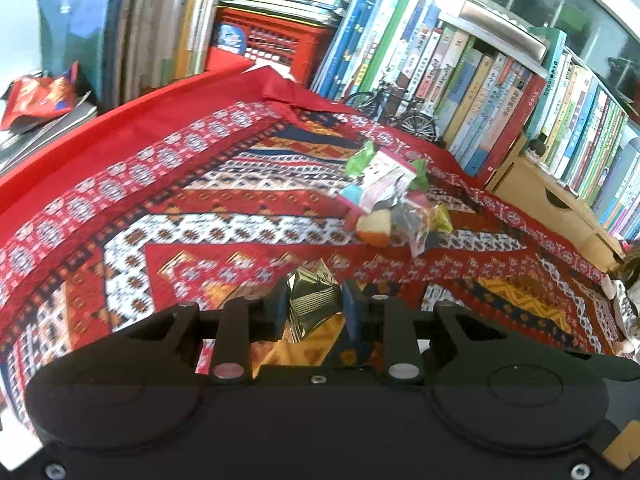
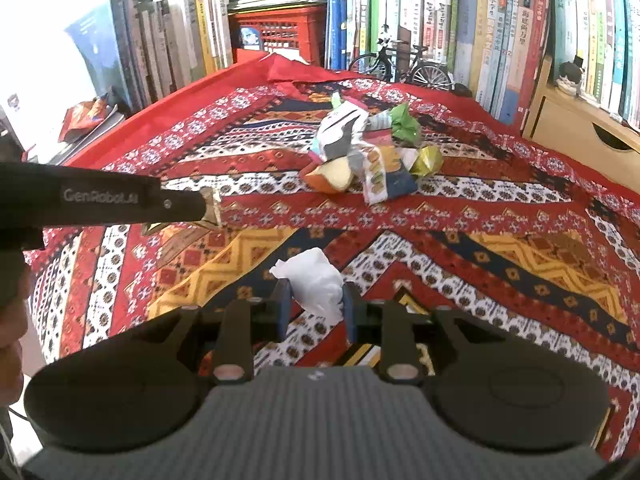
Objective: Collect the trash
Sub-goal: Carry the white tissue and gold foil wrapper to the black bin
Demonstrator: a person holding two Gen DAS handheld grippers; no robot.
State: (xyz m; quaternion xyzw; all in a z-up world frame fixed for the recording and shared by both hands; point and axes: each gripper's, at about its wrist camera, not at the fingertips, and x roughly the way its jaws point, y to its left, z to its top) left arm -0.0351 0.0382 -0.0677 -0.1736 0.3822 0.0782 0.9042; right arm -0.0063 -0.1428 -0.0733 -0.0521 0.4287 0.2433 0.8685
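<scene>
Item one: our left gripper (image 1: 316,306), clenched on a crumpled gold foil wrapper (image 1: 314,294), carried clear of the red patterned tablecloth (image 1: 160,208). The wrapper's long axis runs up from the pads, its torn tip pointing away towards the far books.

Item two: our right gripper (image 2: 314,310), clenched on a crumpled white tissue (image 2: 314,280), bunched, no clear axis.

Item three: a heap of mixed coloured wrappers (image 2: 368,156), far centre. We judge both pieces are held aloft for adding there.
</scene>
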